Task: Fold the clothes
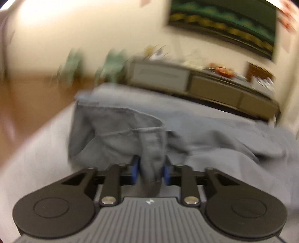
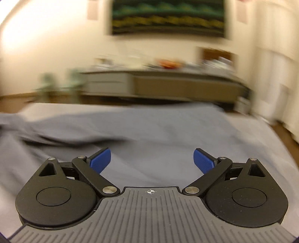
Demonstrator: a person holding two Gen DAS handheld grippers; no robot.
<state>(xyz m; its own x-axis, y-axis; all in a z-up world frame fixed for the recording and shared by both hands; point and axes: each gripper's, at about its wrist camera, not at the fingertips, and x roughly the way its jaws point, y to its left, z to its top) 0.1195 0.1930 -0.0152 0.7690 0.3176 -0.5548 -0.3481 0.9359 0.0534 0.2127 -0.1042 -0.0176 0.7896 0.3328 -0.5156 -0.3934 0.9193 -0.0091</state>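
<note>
Left hand-held gripper (image 1: 150, 171) pinches a bunched fold of soft grey garment (image 1: 119, 134) between blue ribbed pads (image 1: 135, 171); the cloth rises crumpled off the pale sheet-covered bed (image 1: 33, 158). Right hand-held gripper (image 2: 152, 158) is spread wide, holding nothing, above flatter grey fabric (image 2: 149, 127). Only the right view shows the blurred sideboard (image 2: 168, 84) square-on.

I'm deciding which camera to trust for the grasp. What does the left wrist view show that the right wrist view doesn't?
Only the left wrist view: the left gripper shut on a bunched fold of the grey garment, with a stitched hem visible.

Only the right wrist view: the right gripper open and holding nothing, over flatter cloth.

Both: the grey garment spread on a pale surface, the low cabinet against the wall and the dark green picture above it, all blurred.
</note>
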